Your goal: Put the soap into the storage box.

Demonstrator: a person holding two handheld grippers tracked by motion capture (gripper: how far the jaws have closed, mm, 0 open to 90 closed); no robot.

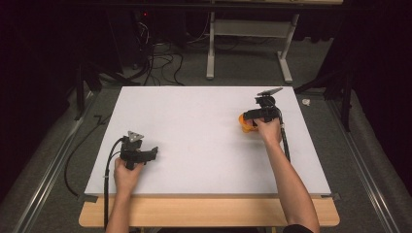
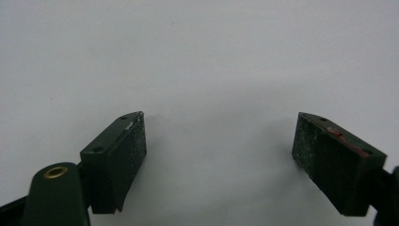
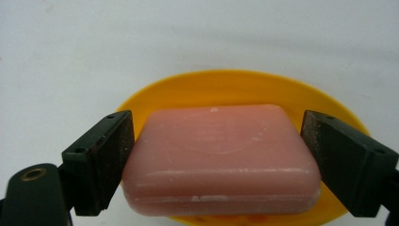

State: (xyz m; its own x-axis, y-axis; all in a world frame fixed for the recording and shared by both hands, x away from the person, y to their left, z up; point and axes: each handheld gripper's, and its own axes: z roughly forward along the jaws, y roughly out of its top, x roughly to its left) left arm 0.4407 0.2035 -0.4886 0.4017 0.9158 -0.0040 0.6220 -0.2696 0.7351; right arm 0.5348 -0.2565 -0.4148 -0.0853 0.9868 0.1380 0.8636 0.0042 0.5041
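Observation:
A pink bar of soap (image 3: 221, 155) lies over a round yellow-orange dish (image 3: 235, 87) on the white table. My right gripper (image 3: 217, 146) has a jaw pressed against each end of the bar, so it is shut on it. In the high view that gripper (image 1: 248, 116) sits low over the orange dish (image 1: 247, 127) at the table's right. My left gripper (image 1: 154, 153) rests near the front left, pointing right. Its jaws (image 2: 219, 141) are open, with bare white table between them.
The white tabletop (image 1: 204, 141) lies on a wooden board (image 1: 209, 213). Cables (image 1: 160, 63) and a table frame (image 1: 248, 43) stand on the grey floor beyond the far edge. Each gripper trails a black cable toward the front edge.

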